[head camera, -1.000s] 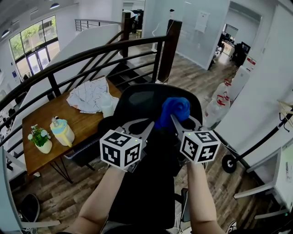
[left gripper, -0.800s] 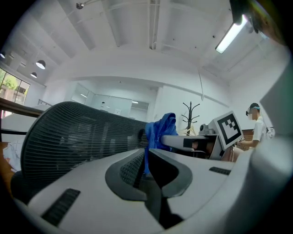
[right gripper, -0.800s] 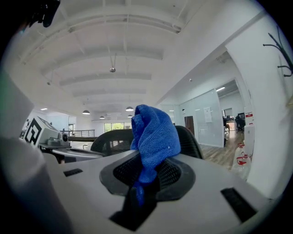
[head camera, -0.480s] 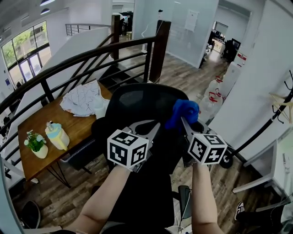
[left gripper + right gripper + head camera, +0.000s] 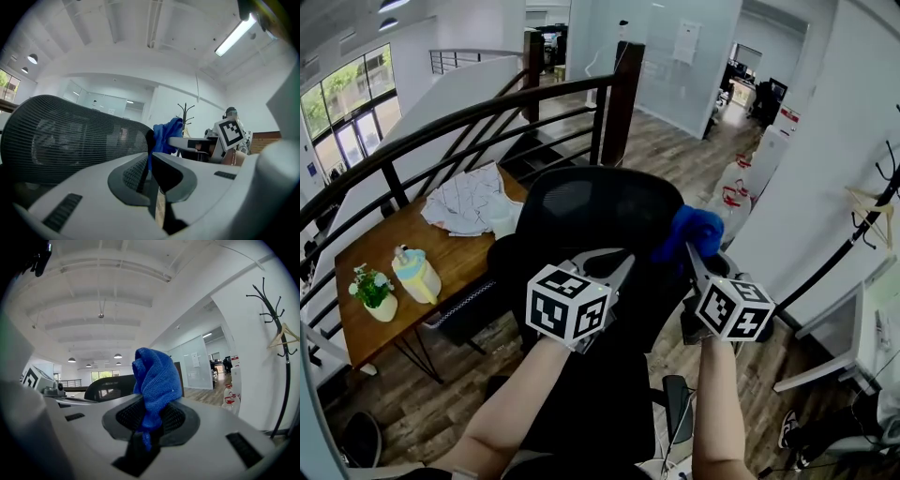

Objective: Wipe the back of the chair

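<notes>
The black mesh chair back stands in front of me in the head view. My right gripper is shut on a bunched blue cloth, which rests against the chair back's upper right edge. In the right gripper view the cloth sticks up from between the jaws, with the chair back behind it. My left gripper is shut and empty, just in front of the chair back's middle. The left gripper view shows the mesh close by, and the cloth to its right.
A wooden table at the left holds a potted plant, a pale jug and a crumpled fabric. A dark railing and stairs lie beyond. Water bottles and a coat stand are at the right.
My right gripper has carried the blue cloth rightward along the top of the chair back to its right edge. The left gripper has hardly shifted.
</notes>
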`<state>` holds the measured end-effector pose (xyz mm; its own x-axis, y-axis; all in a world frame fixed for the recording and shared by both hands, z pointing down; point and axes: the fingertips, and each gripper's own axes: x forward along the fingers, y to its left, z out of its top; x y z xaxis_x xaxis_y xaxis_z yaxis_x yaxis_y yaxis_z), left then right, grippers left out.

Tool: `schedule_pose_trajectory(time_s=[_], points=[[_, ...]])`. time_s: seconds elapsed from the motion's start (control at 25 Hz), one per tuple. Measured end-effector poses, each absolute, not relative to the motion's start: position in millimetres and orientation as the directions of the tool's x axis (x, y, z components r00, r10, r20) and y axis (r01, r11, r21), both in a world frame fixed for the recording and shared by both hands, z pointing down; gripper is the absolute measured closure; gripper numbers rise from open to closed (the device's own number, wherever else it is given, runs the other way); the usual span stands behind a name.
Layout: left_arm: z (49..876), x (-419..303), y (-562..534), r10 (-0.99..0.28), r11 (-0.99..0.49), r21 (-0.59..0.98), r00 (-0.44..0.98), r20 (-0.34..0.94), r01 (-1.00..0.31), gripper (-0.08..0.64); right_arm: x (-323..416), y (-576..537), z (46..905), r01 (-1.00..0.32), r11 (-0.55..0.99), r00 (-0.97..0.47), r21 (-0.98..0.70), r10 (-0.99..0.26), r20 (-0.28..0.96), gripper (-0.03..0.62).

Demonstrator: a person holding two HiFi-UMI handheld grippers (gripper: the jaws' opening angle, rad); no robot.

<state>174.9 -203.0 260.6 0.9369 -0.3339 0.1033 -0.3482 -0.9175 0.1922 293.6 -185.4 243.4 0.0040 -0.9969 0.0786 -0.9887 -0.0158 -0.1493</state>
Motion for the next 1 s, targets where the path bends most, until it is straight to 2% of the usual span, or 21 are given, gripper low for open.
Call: schedule_pose_trajectory(time_s=[0.24,0.44,1.0], points=[[269.8,156.0,-202.7,-0.353,-0.907,0.194,0.926,0.131,-0.373,0.525,277.5,-171.1,244.1,-0.989,0.002,-0.012,-0.148,-0.998,0.064,0.502],[286.6,127.9,-206.4,-0.392,-0.881,0.218,0.905,0.163,-0.420,0.525,239.0,-171.6,249.1,-0.980,0.099,-0.109,-0.171,-0.993,0.054,0.502],[363.8,21.8,-221.4,-0.530,-0.735,0.312,0.797,0.289,-0.602,0.525,103.5,-203.8,330.7,-0.914,0.375,-0.403,-0.153,-0.881,0.249,0.502]])
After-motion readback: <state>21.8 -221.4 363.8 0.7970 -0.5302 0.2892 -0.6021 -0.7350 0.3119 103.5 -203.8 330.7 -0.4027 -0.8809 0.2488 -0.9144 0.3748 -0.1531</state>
